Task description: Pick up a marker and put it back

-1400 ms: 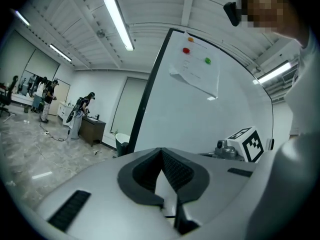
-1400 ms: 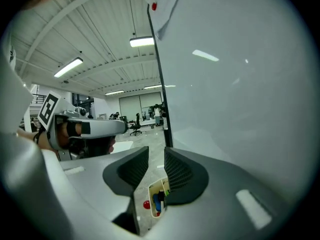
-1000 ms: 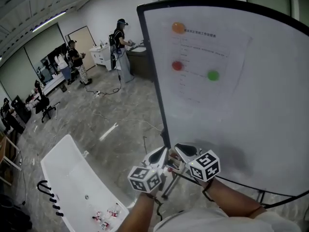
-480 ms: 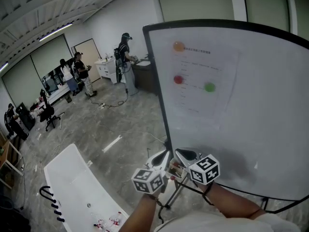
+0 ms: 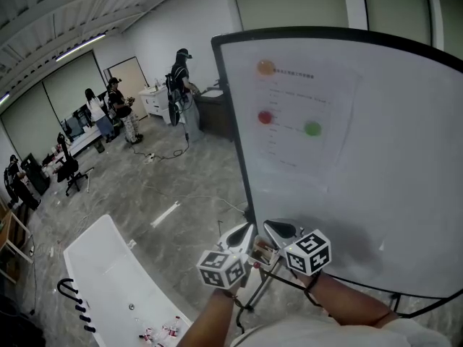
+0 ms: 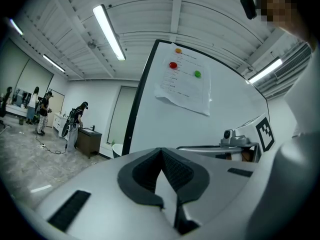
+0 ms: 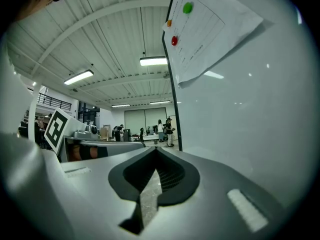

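Held level and side by side, the left claw (image 5: 237, 234) and right claw (image 5: 279, 230) are both closed, gripping nothing.

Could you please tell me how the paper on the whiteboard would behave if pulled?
Probably floppy and light: the paper curls off the whiteboard at its lower edge. It might slide or tear, as only three small magnets pin it.

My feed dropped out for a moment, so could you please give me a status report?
Left tongs shut, empty. Right tongs shut, empty. No marker held. Whiteboard close ahead.
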